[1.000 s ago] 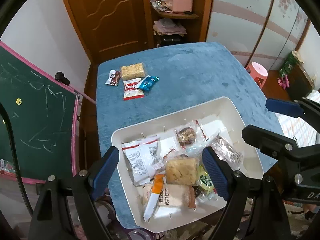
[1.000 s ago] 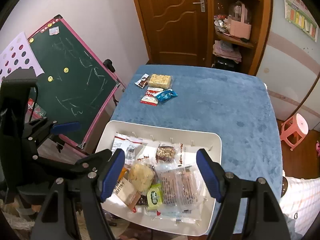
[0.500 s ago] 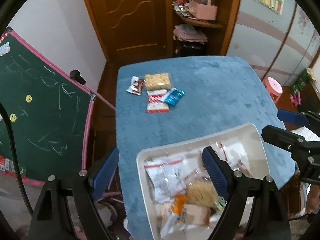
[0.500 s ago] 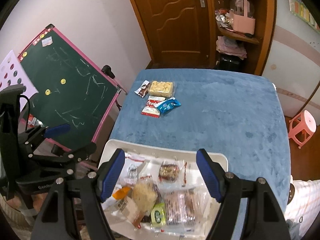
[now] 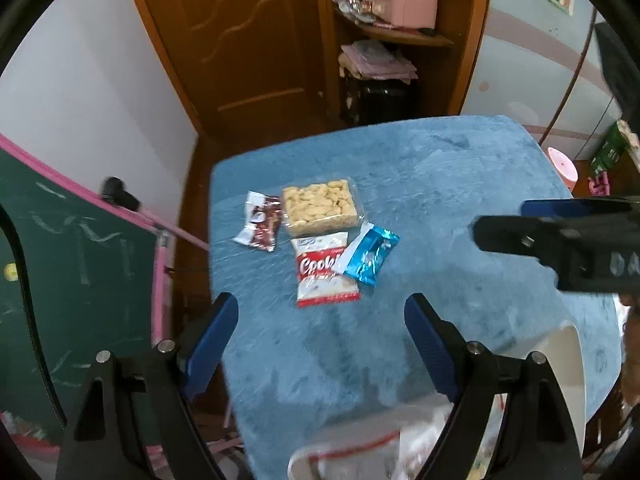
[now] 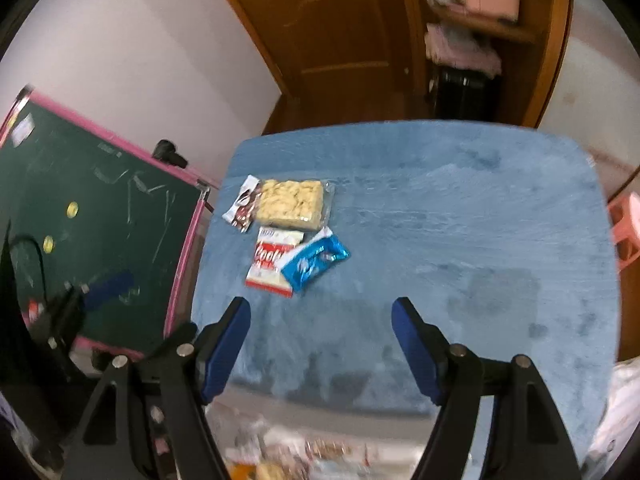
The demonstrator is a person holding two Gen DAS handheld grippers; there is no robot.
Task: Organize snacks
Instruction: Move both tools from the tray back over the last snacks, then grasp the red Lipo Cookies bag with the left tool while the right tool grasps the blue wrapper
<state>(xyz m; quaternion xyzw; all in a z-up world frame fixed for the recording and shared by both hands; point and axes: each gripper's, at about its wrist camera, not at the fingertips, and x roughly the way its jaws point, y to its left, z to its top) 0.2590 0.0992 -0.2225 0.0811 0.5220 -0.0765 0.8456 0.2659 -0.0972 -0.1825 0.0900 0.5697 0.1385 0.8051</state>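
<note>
I've got both tools pitched steeply down: left gripper point(image 5: 320, 320) wide and empty, right gripper point(image 6: 320, 320) closing slightly, empty. Cookie packet point(image 5: 325, 273) lies ahead on the blue tabletop point(image 5: 460, 200), long axis pointing away.

Four wrapped snacks lie clustered flat on the blue tabletop: a clear pack of puffed rice cake point(image 5: 319, 204), a brown-and-white wrapper point(image 5: 259, 227) touching its left side, a red-and-white cookie packet point(image 5: 325, 269) below it. A blue foil packet point(image 5: 369, 256) overlaps the cookie packet's right edge.

Black gripper point(image 5: 320, 320), blue finger pads point(image 5: 214, 338)
</note>
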